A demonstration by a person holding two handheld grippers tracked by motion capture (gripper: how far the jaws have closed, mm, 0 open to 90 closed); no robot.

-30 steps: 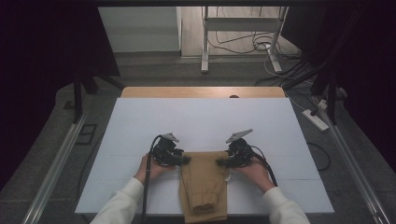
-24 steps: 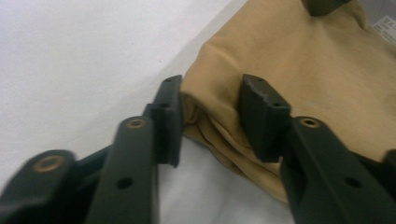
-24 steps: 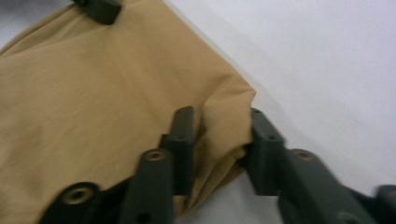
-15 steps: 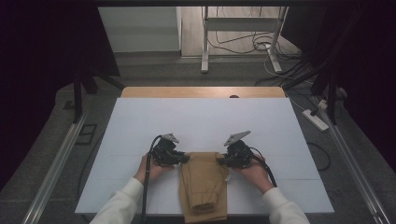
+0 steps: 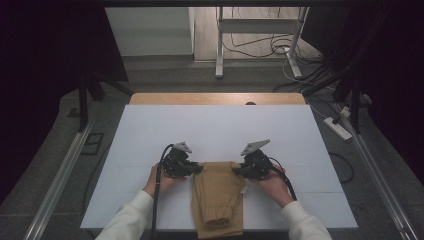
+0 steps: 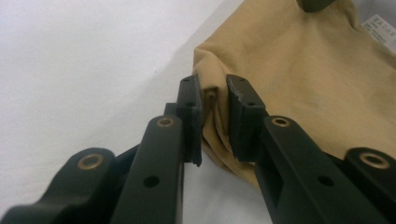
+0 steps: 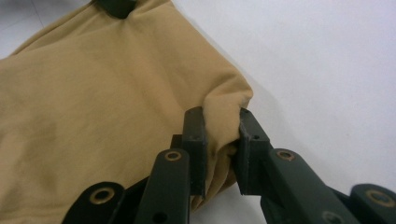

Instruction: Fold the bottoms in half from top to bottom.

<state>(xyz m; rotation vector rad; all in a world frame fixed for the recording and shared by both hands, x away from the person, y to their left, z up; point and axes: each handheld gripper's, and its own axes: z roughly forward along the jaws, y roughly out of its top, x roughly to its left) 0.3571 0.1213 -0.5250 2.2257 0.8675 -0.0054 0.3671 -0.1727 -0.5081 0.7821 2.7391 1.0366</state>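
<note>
Folded tan cotton trousers (image 5: 218, 197) flat on white table (image 5: 215, 130). Left tongs (image 6: 215, 112), right tongs (image 7: 220, 140) just closed, pinching top corners.

Trousers (image 5: 218, 200) (hem past bottom edge)

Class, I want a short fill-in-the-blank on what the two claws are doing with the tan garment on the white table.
1. The left claw is shut on a corner of the tan ____.
2. The right claw pinches the garment's other ____.
3. The garment lies on a ____ table.

Missing words: garment; corner; white
</note>
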